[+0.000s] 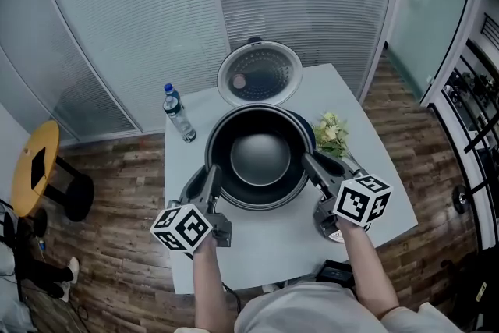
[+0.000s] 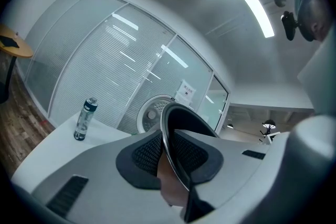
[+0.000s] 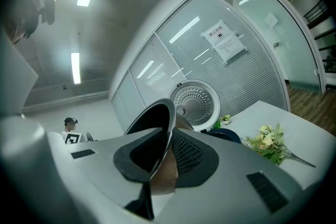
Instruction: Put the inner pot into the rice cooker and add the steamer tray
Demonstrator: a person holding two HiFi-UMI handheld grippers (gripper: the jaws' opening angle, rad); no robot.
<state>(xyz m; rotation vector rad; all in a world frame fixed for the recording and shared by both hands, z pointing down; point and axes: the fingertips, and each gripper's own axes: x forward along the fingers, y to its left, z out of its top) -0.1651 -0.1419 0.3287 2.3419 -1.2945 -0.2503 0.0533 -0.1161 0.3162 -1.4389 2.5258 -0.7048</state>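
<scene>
- Head view: the dark, round metal inner pot [image 1: 261, 160] is held over the navy rice cooker [image 1: 306, 129], whose lid stands open to receive it.
- Left gripper [image 1: 212, 177] and right gripper [image 1: 312, 166] pinch opposite sides of the rim, likely for balance.

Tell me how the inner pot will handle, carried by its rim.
Likely stiff: the pot looks round with the left gripper and right gripper pinching opposite sides. Its thin, glossy rim could slip, so it may tilt.

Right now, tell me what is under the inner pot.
Only a dark blue edge of the rice cooker shows beneath the inner pot; the pot hides the cooker's cavity.
</scene>
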